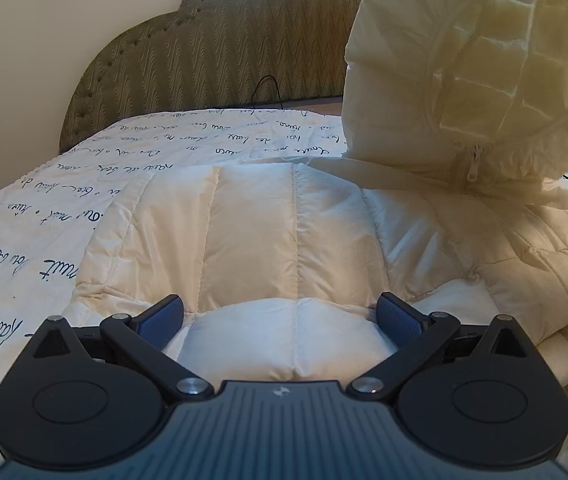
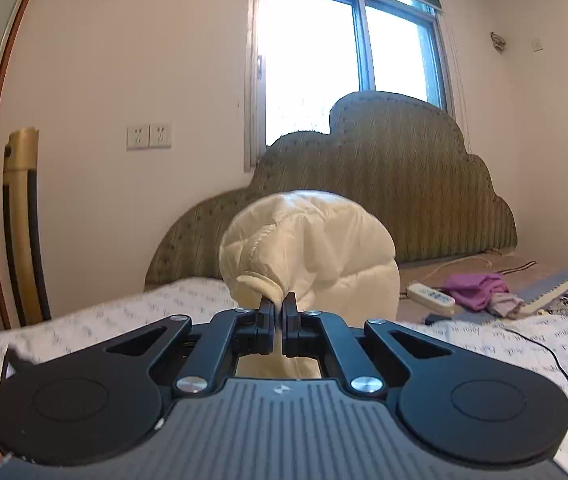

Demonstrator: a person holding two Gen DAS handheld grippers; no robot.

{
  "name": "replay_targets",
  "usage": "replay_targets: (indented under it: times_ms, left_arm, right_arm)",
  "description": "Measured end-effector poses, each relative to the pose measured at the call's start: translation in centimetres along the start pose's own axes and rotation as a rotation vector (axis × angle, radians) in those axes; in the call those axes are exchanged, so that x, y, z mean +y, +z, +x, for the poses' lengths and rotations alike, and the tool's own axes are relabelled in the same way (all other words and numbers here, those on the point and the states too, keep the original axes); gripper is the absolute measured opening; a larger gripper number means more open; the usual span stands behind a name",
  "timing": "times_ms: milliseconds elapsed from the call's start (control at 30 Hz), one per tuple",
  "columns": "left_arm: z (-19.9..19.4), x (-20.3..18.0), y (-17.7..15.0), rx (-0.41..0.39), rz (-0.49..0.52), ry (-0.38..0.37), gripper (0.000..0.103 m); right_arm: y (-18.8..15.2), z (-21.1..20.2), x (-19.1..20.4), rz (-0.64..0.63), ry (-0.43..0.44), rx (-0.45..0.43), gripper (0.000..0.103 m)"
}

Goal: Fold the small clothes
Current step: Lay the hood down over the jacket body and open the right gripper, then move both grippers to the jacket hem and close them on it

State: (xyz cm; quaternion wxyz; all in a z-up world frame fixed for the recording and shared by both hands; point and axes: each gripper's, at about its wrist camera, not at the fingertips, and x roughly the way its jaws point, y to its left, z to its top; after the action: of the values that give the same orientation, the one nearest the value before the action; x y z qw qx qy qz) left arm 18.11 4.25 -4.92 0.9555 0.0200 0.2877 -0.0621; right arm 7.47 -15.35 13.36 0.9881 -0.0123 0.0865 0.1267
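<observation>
A cream quilted puffer jacket [image 1: 252, 232] lies spread on the bed. My left gripper [image 1: 282, 312] is open, its blue pads on either side of a bulge of the jacket's near edge, resting low on it. One side of the jacket with its zipper [image 1: 472, 168] is lifted in the air at the upper right. In the right wrist view my right gripper [image 2: 280, 304] is shut on the jacket's sleeve [image 2: 312, 240] near its cuff [image 2: 258, 282] and holds it up above the bed.
The bed has a white quilt [image 1: 44, 216] with dark handwriting print and a green padded headboard [image 1: 212, 52]. A purple cloth [image 2: 480, 286], a white power strip [image 2: 430, 294] and a black cable [image 2: 544, 354] lie at the right. Window and wall sockets stand behind.
</observation>
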Motion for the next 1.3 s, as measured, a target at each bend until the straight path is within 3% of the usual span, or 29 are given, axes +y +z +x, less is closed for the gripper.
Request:
replay_targets:
  times_ms: [200,233,267,300,367,467,567,733,800,900,1000,1133,1300]
  left_arm:
    - [-0.1,0.2,0.1,0.0,-0.002,-0.003,0.103]
    - [0.0,0.2,0.0,-0.001,-0.005,-0.004,0.103]
    - [0.0,0.3,0.0,-0.001,-0.007,-0.005,0.103]
    - [-0.1,0.4,0.1,-0.001,-0.01,-0.007,0.103]
    - [-0.1,0.4,0.1,-0.001,-0.01,-0.006,0.103]
    - [-0.1,0.2,0.1,-0.001,-0.005,-0.002,0.103]
    - [-0.1,0.2,0.1,-0.001,-0.006,-0.003,0.103]
    - [-0.1,0.3,0.1,-0.002,-0.01,-0.006,0.103]
    - [-0.1,0.2,0.1,-0.001,-0.01,-0.006,0.103]
    - [-0.2,0.4,0.1,-0.004,-0.018,-0.012,0.103]
    - [-0.4,0.7,0.1,-0.011,-0.031,-0.018,0.103]
    - [-1.4,1.3,0.2,-0.056,-0.071,0.017,0.103]
    - [-3.6,3.1,1.4,-0.103,-0.193,0.216,0.103]
  right_arm:
    - [-4.9,-2.1,-1.0,0.076,-0.007,0.167,0.005]
    - [-5.7,-2.3,-1.1,0.096,0.011,0.208,0.007]
    - [-6.4,-2.3,-1.2,0.109,0.039,0.255,0.019]
    - [-7.3,-2.4,-0.8,0.107,0.073,0.324,0.019]
    - [-8.0,-2.8,0.1,0.052,0.107,0.368,0.019]
    - [-5.9,-3.2,-0.1,0.024,0.108,0.299,0.025]
    - [-2.3,-2.0,-2.0,0.118,0.08,0.156,0.061]
    - [0.4,1.6,-1.4,0.14,0.086,0.043,0.063]
    - [-0.2,4.1,-0.6,0.117,0.108,0.104,0.068]
    - [-3.6,7.1,0.5,0.1,0.093,0.331,0.068]
    - [-7.5,7.2,0.9,0.104,0.119,0.476,0.068]
    - [-9.7,5.6,1.5,0.071,0.126,0.504,0.069]
    - [-10.7,5.2,2.0,0.08,0.109,0.513,0.07]
